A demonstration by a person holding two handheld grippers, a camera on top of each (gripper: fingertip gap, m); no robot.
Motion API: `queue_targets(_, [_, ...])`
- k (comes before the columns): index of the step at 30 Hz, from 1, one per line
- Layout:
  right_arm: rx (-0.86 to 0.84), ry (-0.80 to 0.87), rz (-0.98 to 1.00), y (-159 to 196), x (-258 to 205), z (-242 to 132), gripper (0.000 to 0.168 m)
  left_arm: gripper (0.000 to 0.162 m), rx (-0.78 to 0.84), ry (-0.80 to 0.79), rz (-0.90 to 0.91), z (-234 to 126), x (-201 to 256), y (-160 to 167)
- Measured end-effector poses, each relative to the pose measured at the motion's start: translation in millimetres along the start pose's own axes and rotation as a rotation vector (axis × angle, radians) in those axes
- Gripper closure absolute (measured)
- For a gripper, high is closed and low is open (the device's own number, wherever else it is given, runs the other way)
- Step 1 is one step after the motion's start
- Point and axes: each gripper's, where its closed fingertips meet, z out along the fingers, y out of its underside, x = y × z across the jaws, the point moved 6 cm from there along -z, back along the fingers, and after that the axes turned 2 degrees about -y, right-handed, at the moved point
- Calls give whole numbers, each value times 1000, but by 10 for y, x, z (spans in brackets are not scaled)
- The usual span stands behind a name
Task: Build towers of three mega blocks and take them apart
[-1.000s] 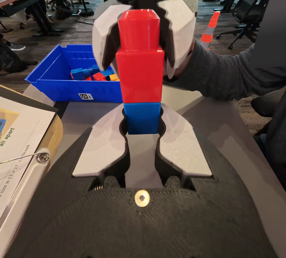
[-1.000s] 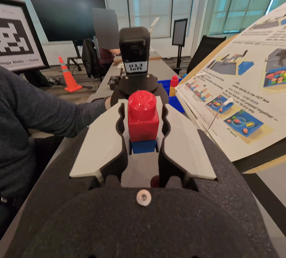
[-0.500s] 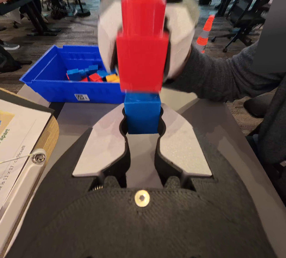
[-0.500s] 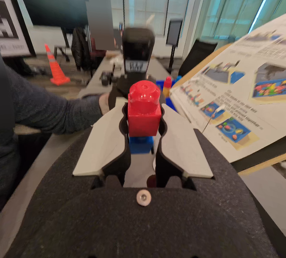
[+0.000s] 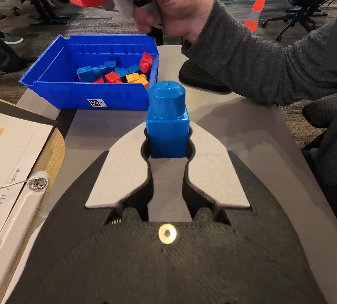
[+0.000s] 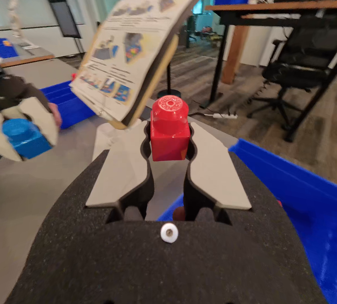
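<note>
We see the left hand-held gripper (image 5: pixel 167 142) pinching an upright blue block (image 5: pixel 167 125) above the surface (image 5: pixel 237 149), near the blue bin (image 5: pixel 54 74) at its far edge. The right hand-held gripper (image 6: pixel 169 142) pinches a red block (image 6: pixel 170 131) over a second bin's (image 6: pixel 291 185) rim.

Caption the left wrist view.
Left claw grips a blue block; blue bin of loose blocks behind.
</note>
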Motion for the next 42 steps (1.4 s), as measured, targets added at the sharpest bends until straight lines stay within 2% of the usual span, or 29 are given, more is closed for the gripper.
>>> queue_targets(8, [-148, 168, 208, 586, 667, -83, 131, 127, -6, 3, -6, 14, -17, 26])
queue_targets(11, [-135, 211, 314, 713, 828, -121, 113, 127, -6, 3, -9, 26, -19, 30])
queue_targets(14, [-121, 262, 289, 659, 855, -183, 108, 127, 2, -3, -15, 30, -32, 29])
queue_targets(17, [-80, 173, 180, 400, 597, -139, 110, 127, 8, -12, -16, 21, -46, 24])
queue_targets(22, [17, -261, -100, -84, -438, 111, 117, 127, 46, -35, -26, -27, -70, -20])
queue_targets(24, [40, -431, -164, -163, -863, 199, 119, 127, 57, -36, -27, -48, -67, -38])
queue_targets(27, [16, -599, -227, -146, -1322, 335, 119, 127, 83, -42, -21, -81, -56, -79])
queue_targets(32, [-26, -678, -225, -28, -1615, 559, 123, 127, 105, -33, -1, -111, -9, -128])
queue_targets(35, [-22, -714, -208, 8, -1664, 607, 139, 126, 103, -34, 1, -94, -1, -129])
queue_targets(42, [43, -688, -154, -113, -1569, 529, 139, 126, 178, -44, -32, -189, -42, -192])
